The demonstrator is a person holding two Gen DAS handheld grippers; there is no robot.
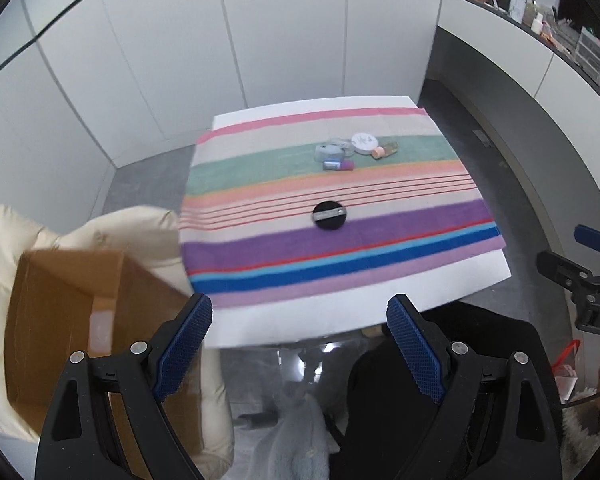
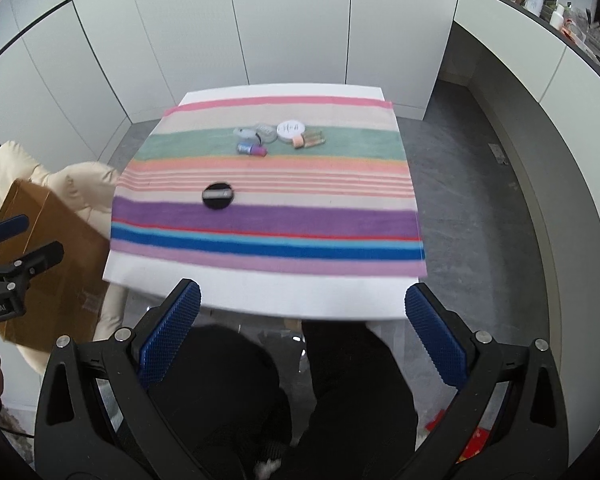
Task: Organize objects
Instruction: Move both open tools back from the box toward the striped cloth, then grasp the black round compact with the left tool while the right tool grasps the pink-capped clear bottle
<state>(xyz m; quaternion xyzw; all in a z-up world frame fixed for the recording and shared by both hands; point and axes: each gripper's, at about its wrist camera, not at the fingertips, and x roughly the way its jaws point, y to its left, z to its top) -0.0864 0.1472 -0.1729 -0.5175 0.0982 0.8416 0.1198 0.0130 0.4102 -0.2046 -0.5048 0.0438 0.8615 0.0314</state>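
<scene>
Home room: white cabinets [image 2: 300, 20], cluttered counter [image 1: 540, 20]

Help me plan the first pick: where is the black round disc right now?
In both wrist views the black round disc lies alone mid-cloth on the striped cloth, at the purple stripe's far edge, nearer than the cluster of small containers.

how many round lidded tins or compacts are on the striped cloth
3: a black compact alone near the cloth's middle, a white tin and a clear one in the far cluster; others may be hidden.

striped cloth [image 1: 340, 216], black disc [image 1: 329, 214], cardboard box [image 1: 72, 320]
</scene>
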